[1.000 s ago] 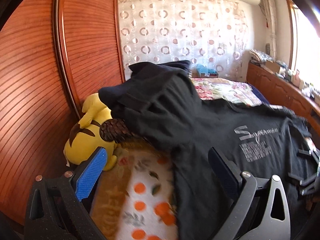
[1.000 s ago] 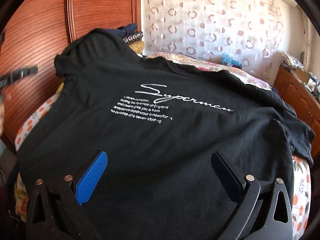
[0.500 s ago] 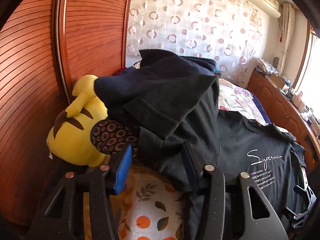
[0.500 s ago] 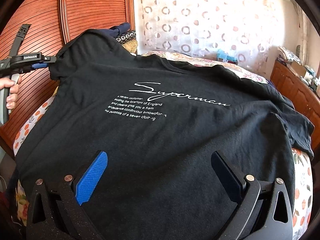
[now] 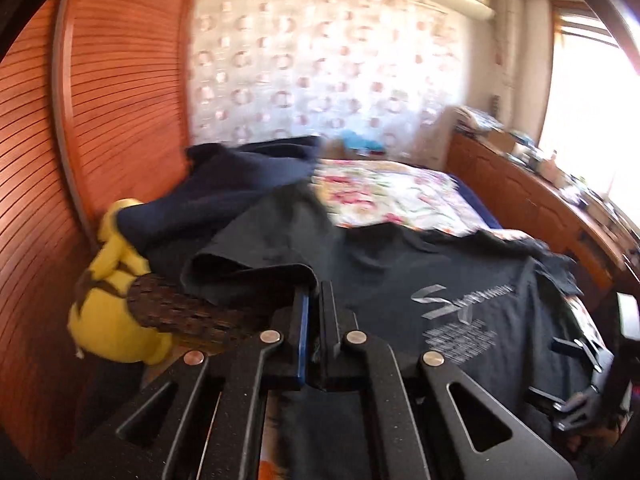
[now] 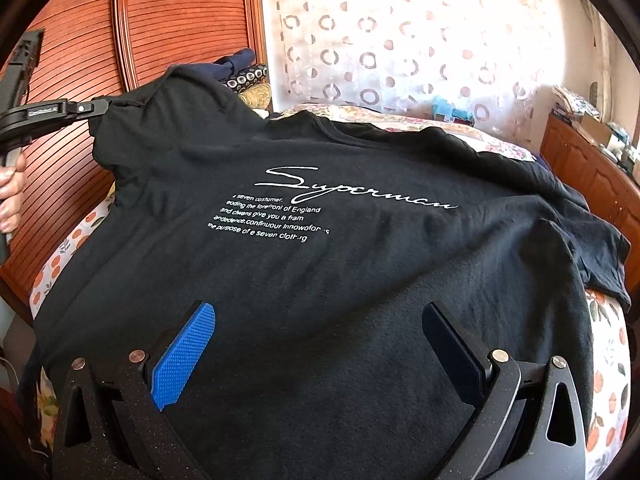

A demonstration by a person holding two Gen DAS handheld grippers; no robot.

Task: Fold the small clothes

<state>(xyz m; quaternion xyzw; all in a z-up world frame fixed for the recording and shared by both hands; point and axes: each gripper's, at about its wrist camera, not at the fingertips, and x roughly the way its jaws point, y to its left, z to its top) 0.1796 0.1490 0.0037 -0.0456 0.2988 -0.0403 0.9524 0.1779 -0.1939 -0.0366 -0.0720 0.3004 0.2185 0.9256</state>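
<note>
At the headboard side, the left gripper (image 5: pixel 314 300) — tilted down, its jaws just closed — pinches the black T-shirt (image 6: pixel 320 280) sleeve; the right gripper (image 6: pixel 318 344) hovers wide open, empty.

A: What colour is the T-shirt (image 6: pixel 360 280)?
B: Black, with white script and smaller white lettering (image 6: pixel 276 216) printed across it.

A: And the bed sheet (image 6: pixel 56 264) under it?
B: White, patterned with orange fruit and dark green leaves. Farther back lies a floral quilt (image 5: pixel 392 196) in pink, green and cream.

A: The plush toy (image 5: pixel 108 320)?
B: Bright yellow with brown markings. A dark brown patterned cloth (image 5: pixel 180 312) lies against it, and a navy garment (image 5: pixel 224 192) above.

A: The walls?
B: A reddish-brown ribbed wooden panel (image 6: pixel 176 20), then a white curtain (image 6: pixel 400 32) with brownish rings and dots.

A: The right gripper (image 6: pixel 320 348) fingers?
B: One pad blue (image 6: pixel 184 356), the frame black.
</note>
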